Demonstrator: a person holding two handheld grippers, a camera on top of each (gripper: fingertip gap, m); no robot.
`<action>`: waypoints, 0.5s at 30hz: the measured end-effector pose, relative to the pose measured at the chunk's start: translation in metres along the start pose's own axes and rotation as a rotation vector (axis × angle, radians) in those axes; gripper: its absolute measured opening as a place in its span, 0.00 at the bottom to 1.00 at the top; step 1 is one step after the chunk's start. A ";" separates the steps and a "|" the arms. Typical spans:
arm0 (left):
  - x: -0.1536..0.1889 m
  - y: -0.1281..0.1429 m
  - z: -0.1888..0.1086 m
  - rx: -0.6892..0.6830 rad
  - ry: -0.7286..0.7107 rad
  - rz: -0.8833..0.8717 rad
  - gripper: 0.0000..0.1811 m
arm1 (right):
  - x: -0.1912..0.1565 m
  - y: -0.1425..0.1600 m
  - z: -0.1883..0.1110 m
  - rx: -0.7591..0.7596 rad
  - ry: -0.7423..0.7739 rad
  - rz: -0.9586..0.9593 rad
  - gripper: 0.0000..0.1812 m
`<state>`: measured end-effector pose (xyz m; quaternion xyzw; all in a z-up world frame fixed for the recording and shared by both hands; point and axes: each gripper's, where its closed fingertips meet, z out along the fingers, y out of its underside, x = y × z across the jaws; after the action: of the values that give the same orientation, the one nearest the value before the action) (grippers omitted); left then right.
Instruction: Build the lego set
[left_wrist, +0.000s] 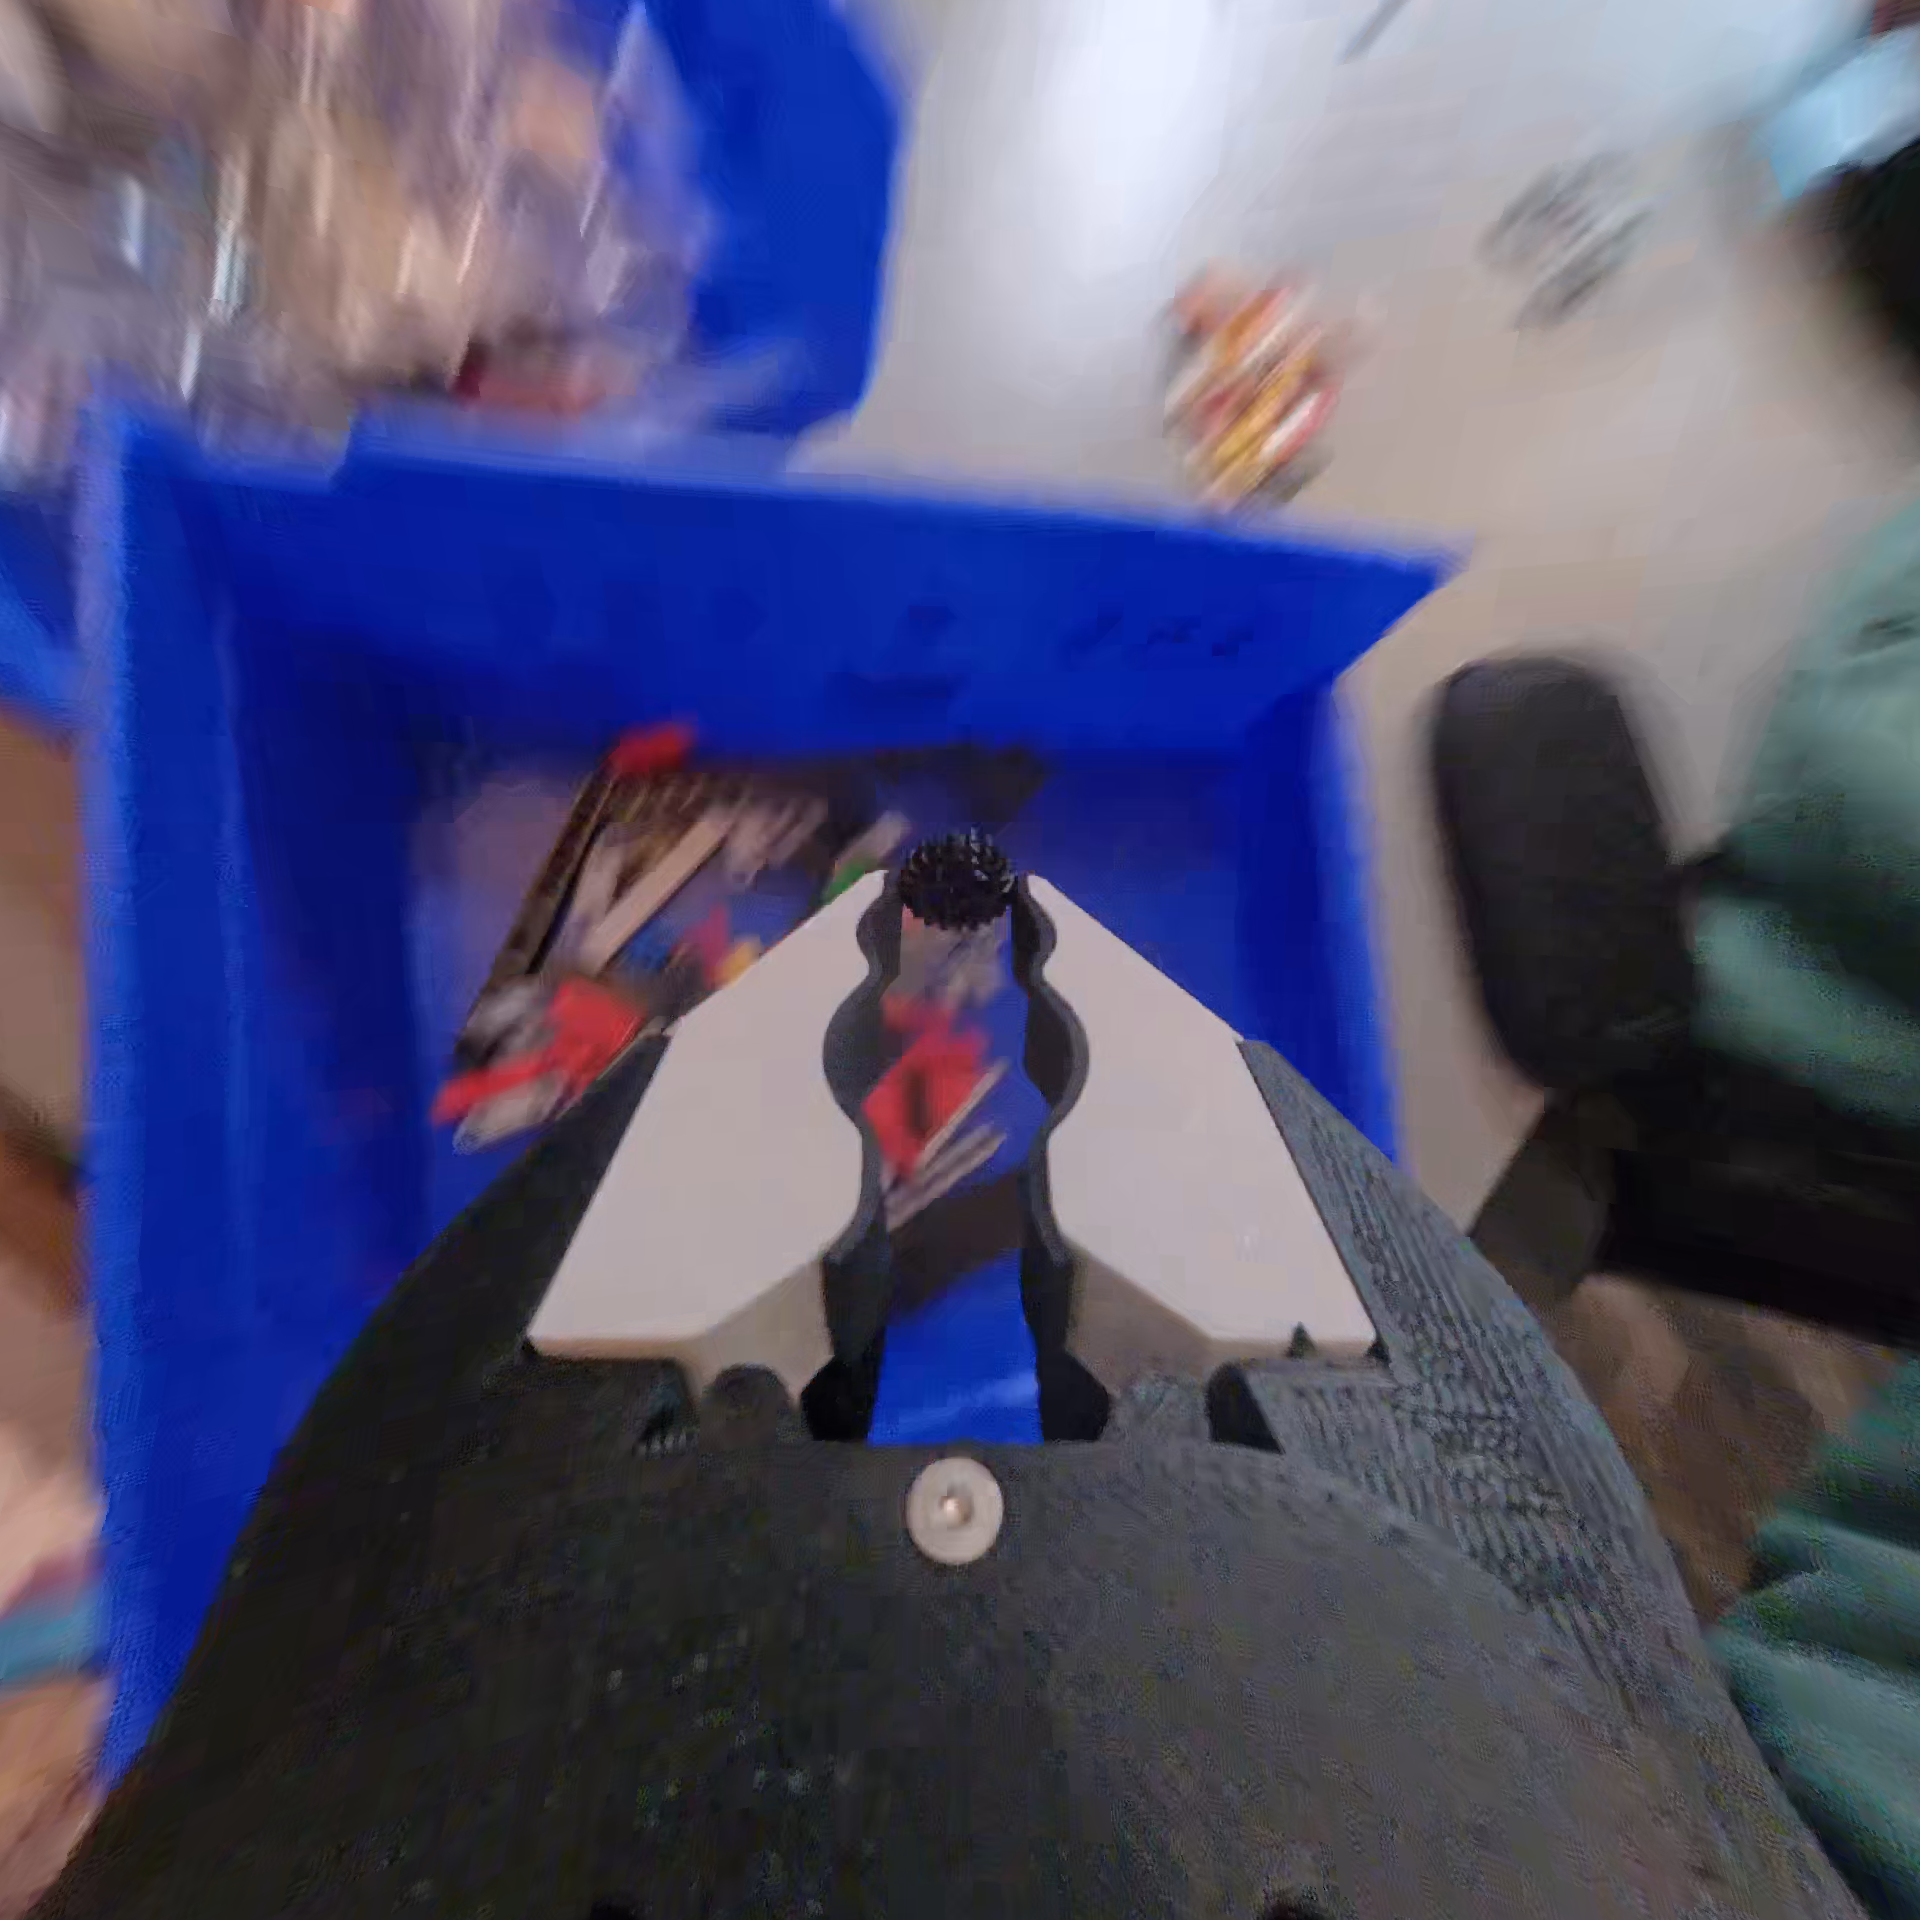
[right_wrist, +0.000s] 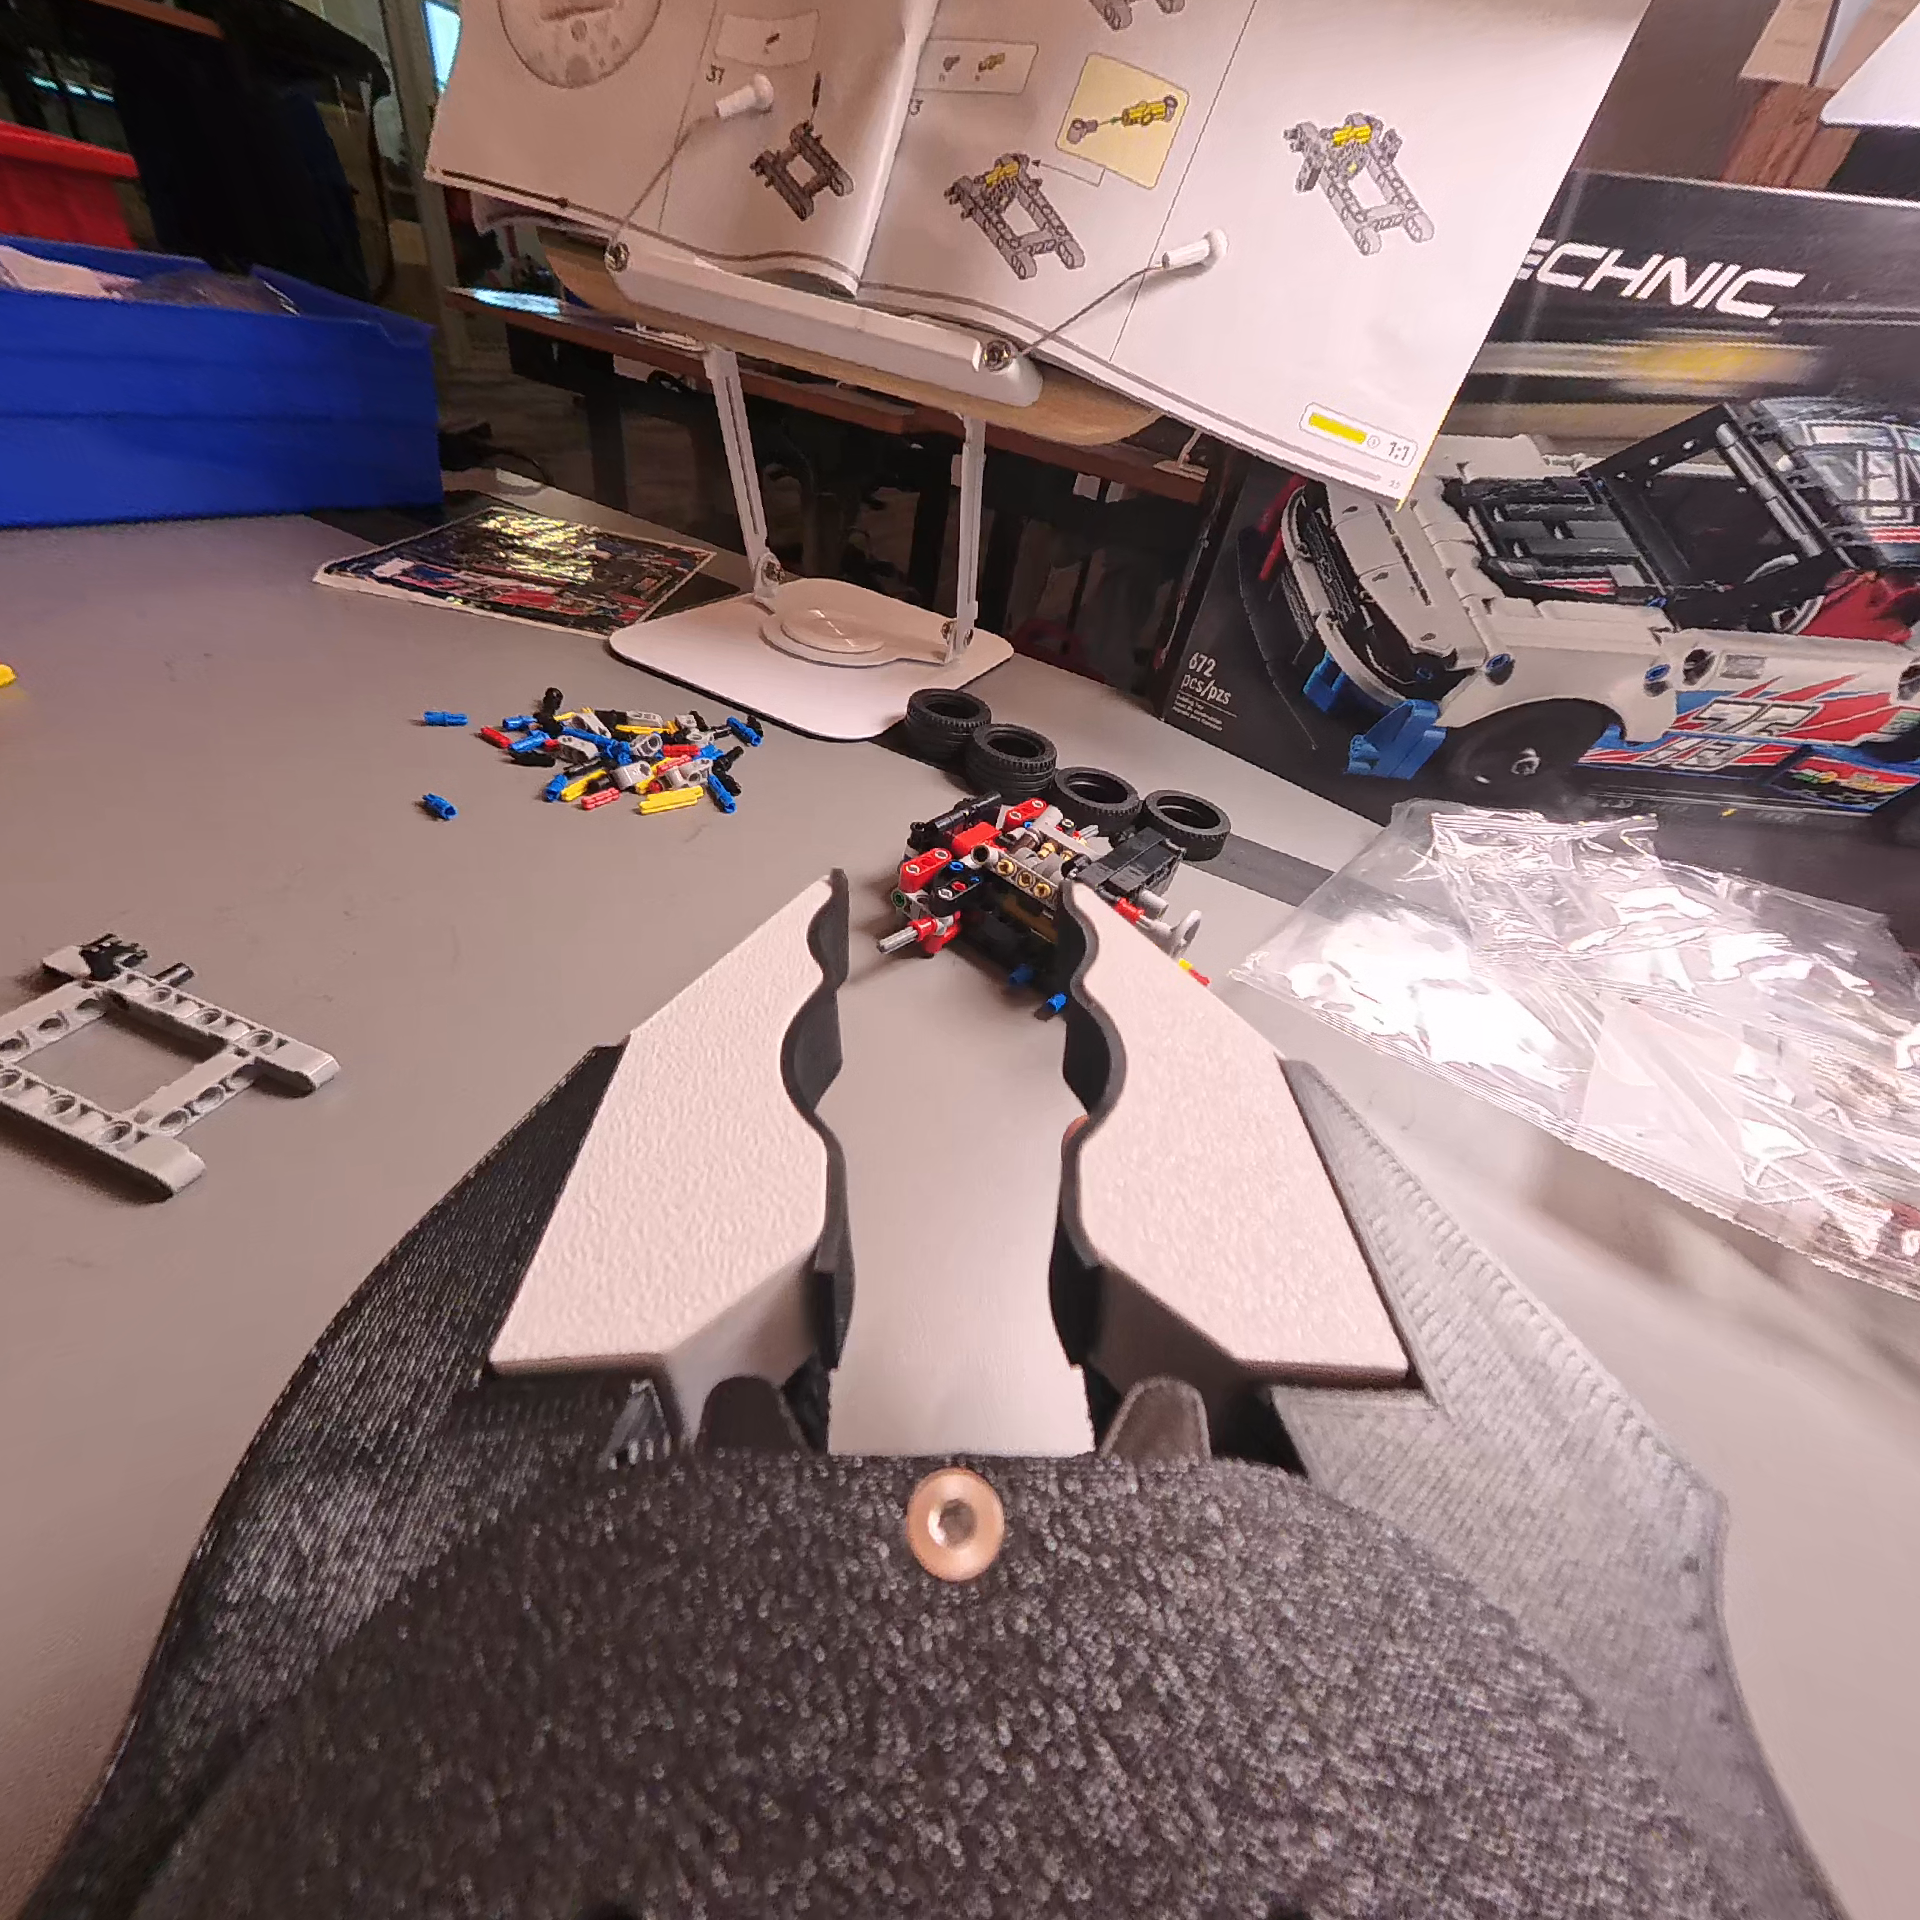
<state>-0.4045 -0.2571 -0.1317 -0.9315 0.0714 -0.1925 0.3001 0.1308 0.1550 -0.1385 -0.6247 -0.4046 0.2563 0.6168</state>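
My left gripper (left_wrist: 956, 883) is shut on a small black gear (left_wrist: 956, 881) pinched at its fingertips, held above a blue bin (left_wrist: 727, 644) with loose red, white and blue parts in it. That view is blurred by motion. My right gripper (right_wrist: 956, 904) is open and empty, low over the grey table (right_wrist: 260, 883), pointing at a partly built assembly (right_wrist: 1023, 868) of red, grey and black parts just beyond its tips. A grey beam frame (right_wrist: 135, 1060) lies at the left. A pile of small pins (right_wrist: 623, 753) lies farther back.
Several black tyres (right_wrist: 1070, 774) sit behind the assembly. An instruction booklet (right_wrist: 1039, 177) rests on a white stand (right_wrist: 821, 644). The set's box (right_wrist: 1610, 582) stands at the right, with clear plastic bags (right_wrist: 1621, 1039) in front. A sticker sheet (right_wrist: 520, 571) and a blue bin (right_wrist: 197, 405) are at the back left. The gap from one gripper's tips to the other's is roughly 70 cm.
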 end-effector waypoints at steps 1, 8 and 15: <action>0.021 -0.021 -0.007 0.132 0.085 0.029 0.11 | -0.001 -0.001 0.000 0.004 -0.003 -0.002 0.21; 0.169 -0.107 -0.046 0.675 0.531 0.370 0.11 | -0.011 -0.011 -0.003 0.034 -0.032 -0.035 0.21; 0.233 -0.142 -0.029 0.768 0.713 0.517 0.10 | -0.018 -0.020 -0.011 0.070 -0.060 -0.049 0.21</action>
<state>-0.1997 -0.2153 0.0470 -0.5858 0.3182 -0.4268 0.6110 0.1262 0.1322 -0.1208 -0.5846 -0.4288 0.2738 0.6320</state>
